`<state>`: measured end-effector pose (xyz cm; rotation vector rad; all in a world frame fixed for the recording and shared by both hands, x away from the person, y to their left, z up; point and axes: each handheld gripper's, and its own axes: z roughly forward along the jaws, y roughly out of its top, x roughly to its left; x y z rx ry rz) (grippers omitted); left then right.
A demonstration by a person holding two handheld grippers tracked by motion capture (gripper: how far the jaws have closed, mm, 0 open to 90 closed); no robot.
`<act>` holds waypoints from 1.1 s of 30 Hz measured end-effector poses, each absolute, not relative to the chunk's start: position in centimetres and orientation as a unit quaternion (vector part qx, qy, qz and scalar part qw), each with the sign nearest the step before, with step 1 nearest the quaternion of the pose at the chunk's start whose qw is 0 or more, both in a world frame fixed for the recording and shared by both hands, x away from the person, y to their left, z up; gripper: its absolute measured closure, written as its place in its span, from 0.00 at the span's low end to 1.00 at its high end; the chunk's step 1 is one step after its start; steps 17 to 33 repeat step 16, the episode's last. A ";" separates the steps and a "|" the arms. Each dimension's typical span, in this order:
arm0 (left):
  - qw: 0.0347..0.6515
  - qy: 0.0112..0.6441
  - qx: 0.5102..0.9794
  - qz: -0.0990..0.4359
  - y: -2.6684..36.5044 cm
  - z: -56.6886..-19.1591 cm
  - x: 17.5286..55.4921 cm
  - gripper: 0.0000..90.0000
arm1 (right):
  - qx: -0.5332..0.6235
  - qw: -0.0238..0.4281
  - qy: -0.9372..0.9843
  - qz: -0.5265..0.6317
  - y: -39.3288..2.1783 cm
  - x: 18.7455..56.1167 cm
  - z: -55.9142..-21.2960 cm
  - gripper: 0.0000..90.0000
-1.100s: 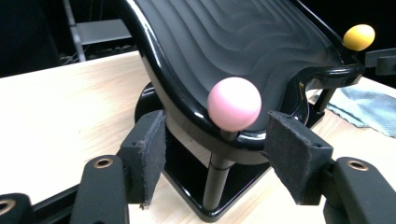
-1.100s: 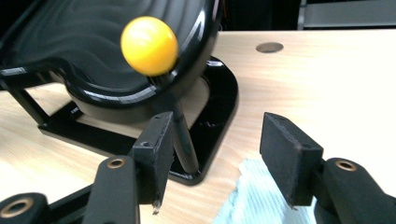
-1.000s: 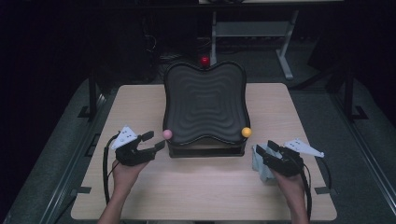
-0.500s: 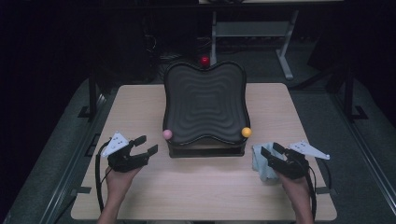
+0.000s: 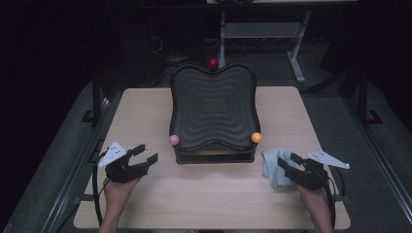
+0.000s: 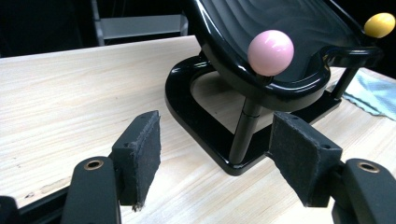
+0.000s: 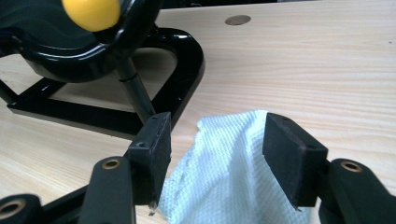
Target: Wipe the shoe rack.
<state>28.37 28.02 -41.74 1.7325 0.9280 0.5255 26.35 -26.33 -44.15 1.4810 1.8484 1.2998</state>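
The table [image 5: 145,111] was the biggest thing in the high view, a pale wooden top. On it, from centre toward 12 o'clock, stood the tray [image 5: 213,109], a black wavy dish tilted on a black stand [image 6: 196,116], with three knobs at its rim: red [image 5: 213,62] at 12 o'clock, pink [image 5: 174,140] at 7 o'clock and yellow [image 5: 256,137] at 5 o'clock.

The left gripper [image 5: 145,154] sat at 8 o'clock of the table, well apart from the tray, jaws spread and empty; its own view looked between them at the stand's post under the pink knob. The right gripper [image 5: 286,162] sat at 4 o'clock, jaws spread, one on each side of the cloth [image 5: 273,165].

The cloth, a pale blue-white wipe, lay crumpled on the table at 5 o'clock of the tray, just beside the stand's corner. In the right gripper view it [image 7: 233,172] rose between the two pads [image 7: 292,156] without being pinched.

The step in hand looked like picking up the cloth, probably to wipe the tray. The next move would call for pressing the right jaws together on the raised fold, deep enough to catch more than the edge, then lifting clear of the stand. The left gripper might need to steady the tray, since a tilted dish on a post could rock under a wipe
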 end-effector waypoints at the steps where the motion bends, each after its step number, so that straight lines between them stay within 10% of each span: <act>1: 0.524 0.388 0.726 0.218 28.0 -41.8 28.4 0.37 | 0.536 0.218 0.668 0.468 -26.4 26.3 -44.1 0.46; 33: 0.512 0.398 0.733 0.205 28.2 -43.0 28.2 0.32 | 0.533 0.195 0.677 0.468 -27.6 25.7 -44.5 0.41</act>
